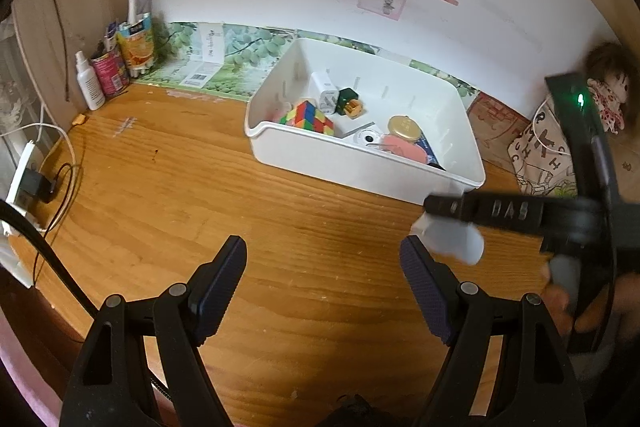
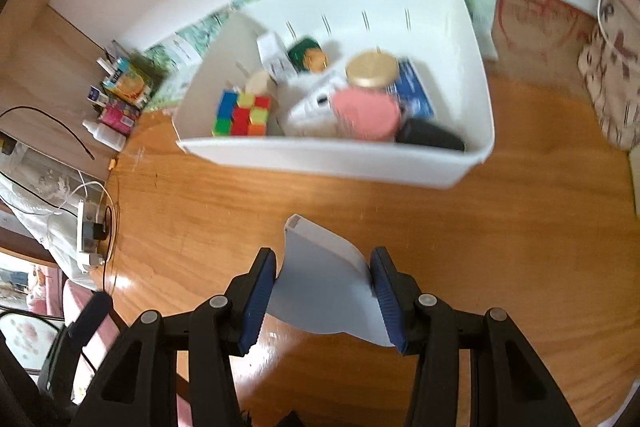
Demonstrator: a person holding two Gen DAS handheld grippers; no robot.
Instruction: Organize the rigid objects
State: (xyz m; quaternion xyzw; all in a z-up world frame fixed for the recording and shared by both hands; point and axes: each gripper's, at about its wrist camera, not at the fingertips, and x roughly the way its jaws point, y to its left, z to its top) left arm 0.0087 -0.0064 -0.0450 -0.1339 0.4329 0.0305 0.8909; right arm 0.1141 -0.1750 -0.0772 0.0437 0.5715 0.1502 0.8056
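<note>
White bin (image 2: 320, 163) at the back of the tabletop (image 1: 240, 207) already holds a colour cube (image 2: 242, 115), gold-lidded jar (image 2: 372, 69), pink piece and other hard items, so it reads as the collection point. Right hand-held gripper (image 2: 322, 301) pinches a pale, flat plastic piece (image 2: 320, 267) by its two side edges, clear of the wood, near the bin's front wall, probably bound for it. Left hand-held gripper (image 1: 322, 277) hangs over bare wood, jaws spread, holding nothing.
</note>
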